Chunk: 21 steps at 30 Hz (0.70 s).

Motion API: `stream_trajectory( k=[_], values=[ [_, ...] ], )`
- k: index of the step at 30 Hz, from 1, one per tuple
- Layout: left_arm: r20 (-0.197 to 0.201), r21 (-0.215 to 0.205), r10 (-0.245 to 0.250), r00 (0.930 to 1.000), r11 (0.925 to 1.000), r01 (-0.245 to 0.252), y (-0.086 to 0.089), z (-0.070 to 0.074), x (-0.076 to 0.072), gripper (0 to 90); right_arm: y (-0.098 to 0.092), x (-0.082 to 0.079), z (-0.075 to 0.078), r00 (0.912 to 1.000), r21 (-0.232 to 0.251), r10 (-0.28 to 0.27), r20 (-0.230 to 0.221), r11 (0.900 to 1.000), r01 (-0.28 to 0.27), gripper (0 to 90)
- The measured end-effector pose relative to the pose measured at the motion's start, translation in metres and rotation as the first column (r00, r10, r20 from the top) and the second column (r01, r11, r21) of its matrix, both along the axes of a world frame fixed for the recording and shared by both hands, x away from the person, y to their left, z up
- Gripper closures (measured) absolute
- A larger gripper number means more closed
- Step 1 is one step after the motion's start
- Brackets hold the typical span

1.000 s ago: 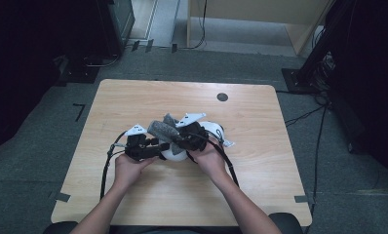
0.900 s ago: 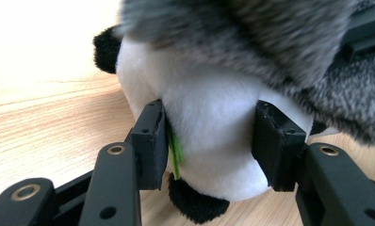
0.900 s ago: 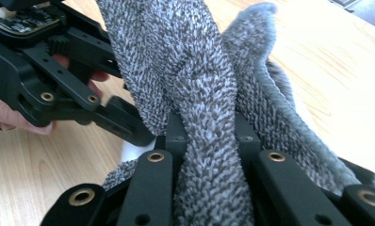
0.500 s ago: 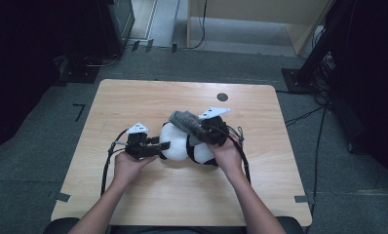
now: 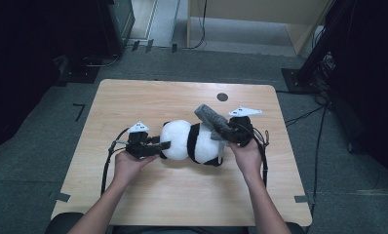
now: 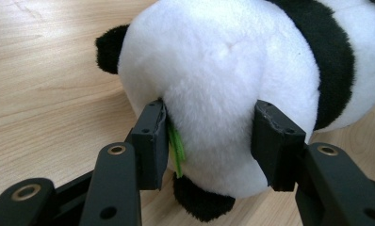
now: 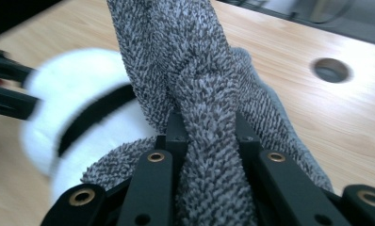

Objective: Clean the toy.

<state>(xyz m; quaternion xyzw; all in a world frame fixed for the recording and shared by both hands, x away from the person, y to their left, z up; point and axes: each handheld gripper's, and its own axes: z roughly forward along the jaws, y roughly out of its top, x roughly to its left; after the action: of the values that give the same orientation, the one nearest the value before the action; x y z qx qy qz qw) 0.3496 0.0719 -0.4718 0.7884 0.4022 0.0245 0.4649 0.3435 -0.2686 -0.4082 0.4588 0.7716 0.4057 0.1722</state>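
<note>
Between left fingers [image 6: 214, 141]: panda [image 5: 189, 141], clamped | right fingers [image 7: 207, 141]: clenched on grey cloth [image 7: 199, 94]

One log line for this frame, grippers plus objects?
left gripper: shut on plush panda | right gripper: shut on grey cloth, above panda | table: panda lying on it

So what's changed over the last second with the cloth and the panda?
The right hand-held gripper, shut on the grey cloth, has carried it rightward along the plush panda, from near the head end to the far end. The left hand-held gripper stayed clamped on the panda's head, and the panda kept its place on the table.
</note>
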Motion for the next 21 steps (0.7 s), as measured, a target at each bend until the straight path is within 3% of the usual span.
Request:
stream_trajectory(
  k=[4, 8, 12, 17, 21],
  values=[
    [-0.012, -0.004, 0.000, 0.9999, 1.0000, 0.000, 0.001, 0.000, 0.001, 50.5, -0.014, -0.001, -0.005, 0.9988, 0.012, -0.045, -0.020, 0.999, 0.045, 75.8],
    [-0.011, -0.005, 0.003, 0.9999, 1.0000, -0.003, 0.001, 0.000, 0.000, 50.4, -0.028, -0.001, -0.019, 0.9935, 0.036, -0.086, -0.074, 0.995, 0.089, 76.0],
    [-0.014, -0.005, 0.001, 0.9999, 1.0000, -0.001, 0.001, -0.001, 0.001, 50.5, -0.035, 0.000, -0.034, 0.9886, 0.086, -0.093, -0.118, 0.991, 0.104, 76.2],
    [-0.014, -0.005, 0.001, 0.9999, 1.0000, -0.001, 0.002, -0.001, 0.001, 50.5, -0.037, 0.004, -0.051, 0.9782, 0.093, -0.095, -0.185, 0.989, 0.114, 76.2],
    [-0.014, -0.007, -0.002, 0.9999, 1.0000, 0.001, 0.002, -0.001, 0.001, 50.4, -0.037, 0.008, -0.056, 0.9719, 0.079, -0.080, -0.222, 0.992, 0.100, 75.9]
  ],
)
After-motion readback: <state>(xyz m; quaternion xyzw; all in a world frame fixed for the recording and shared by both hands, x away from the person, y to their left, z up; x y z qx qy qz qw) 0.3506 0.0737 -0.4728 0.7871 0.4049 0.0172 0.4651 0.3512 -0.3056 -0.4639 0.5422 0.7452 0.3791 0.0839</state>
